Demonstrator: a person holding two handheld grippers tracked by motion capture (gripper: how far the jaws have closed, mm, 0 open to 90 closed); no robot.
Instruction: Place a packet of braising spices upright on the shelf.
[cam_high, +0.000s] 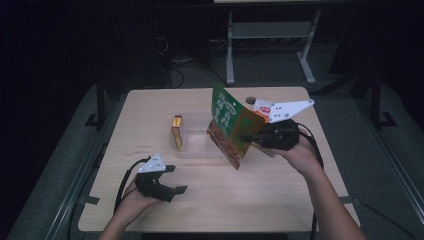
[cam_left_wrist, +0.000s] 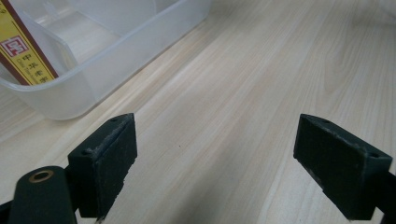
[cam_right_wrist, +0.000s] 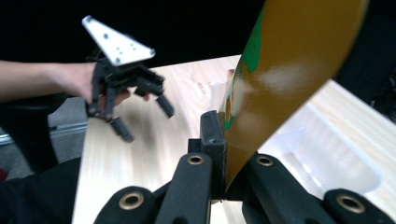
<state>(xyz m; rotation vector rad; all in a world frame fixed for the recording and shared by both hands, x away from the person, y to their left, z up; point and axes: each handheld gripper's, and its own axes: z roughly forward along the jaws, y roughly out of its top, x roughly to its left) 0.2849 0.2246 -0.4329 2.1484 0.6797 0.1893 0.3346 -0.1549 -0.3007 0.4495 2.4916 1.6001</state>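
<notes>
My right gripper (cam_high: 250, 136) is shut on the edge of a green and orange food packet (cam_high: 231, 125), which it holds up over the clear plastic tray (cam_high: 196, 144) at the table's middle. In the right gripper view the packet's shiny orange back (cam_right_wrist: 285, 79) rises from the pinched jaws (cam_right_wrist: 223, 154). A yellow and red box (cam_high: 177, 131) stands in the tray's left part, also seen as the yellow box (cam_left_wrist: 23, 51) behind the tray wall (cam_left_wrist: 93, 74). My left gripper (cam_high: 176, 179) hovers open over bare wood at the front left, nothing between its pads (cam_left_wrist: 105, 163).
The wooden table (cam_high: 280, 195) has free room along its front and left. A small dark round object (cam_high: 250, 100) lies near the far edge. Table legs and cables stand in the dark beyond the table.
</notes>
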